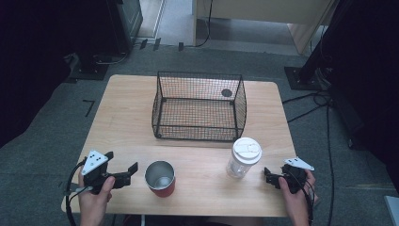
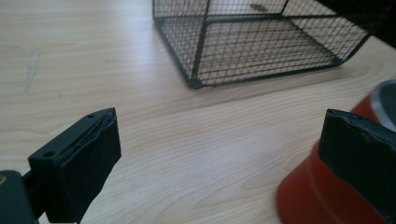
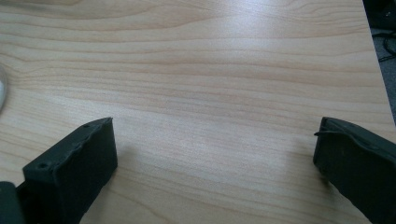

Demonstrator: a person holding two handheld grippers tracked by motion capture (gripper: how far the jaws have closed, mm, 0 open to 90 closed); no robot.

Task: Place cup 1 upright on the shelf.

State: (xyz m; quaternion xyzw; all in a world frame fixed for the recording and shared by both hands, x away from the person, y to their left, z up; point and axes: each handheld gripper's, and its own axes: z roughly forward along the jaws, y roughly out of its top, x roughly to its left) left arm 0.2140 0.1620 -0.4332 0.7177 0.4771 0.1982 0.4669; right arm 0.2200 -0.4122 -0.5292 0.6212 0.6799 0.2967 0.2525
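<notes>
Nearest the front edge of the wooden table [image 1: 117, 99], left gripper [image 1: 123, 172] held low in the person's left hand [image 1: 94, 200], jaws spread wide with bare wood between them, holding nothing, aimed toward the red cup [image 1: 160, 178]. In the left gripper view, left gripper [image 2: 219, 154] seen with one jaw at lower left and the other at lower right, that right jaw overlapping the red cup [image 2: 322, 196], which sits just beside it; touching or not cannot be told. Red cup upright and open-topped near the front edge, left of centre, metal inside showing from above.

On the other side, right gripper [image 1: 269, 175] held in the person's right hand [image 1: 294, 197] near the front right corner, pointing toward the clear cup [image 1: 243, 158] and close to it but apart. In the right gripper view, right gripper [image 3: 215, 154] with jaws spread far apart over bare table [image 3: 210, 70], nothing pinched; a pale curved sliver at the left edge, too little to identify. Clear cup standing upright under a white lid, right of centre, well apart from the red cup.

Farther back, black wire basket [image 1: 199, 106] resting mid-table with nothing inside, its near wall just behind the clear cup's lid. In the left gripper view, wire basket [image 2: 261, 42] beyond the jaws, apart from both. Behind the table, grey carpet [image 1: 56, 122] with cables and stand bases.
</notes>
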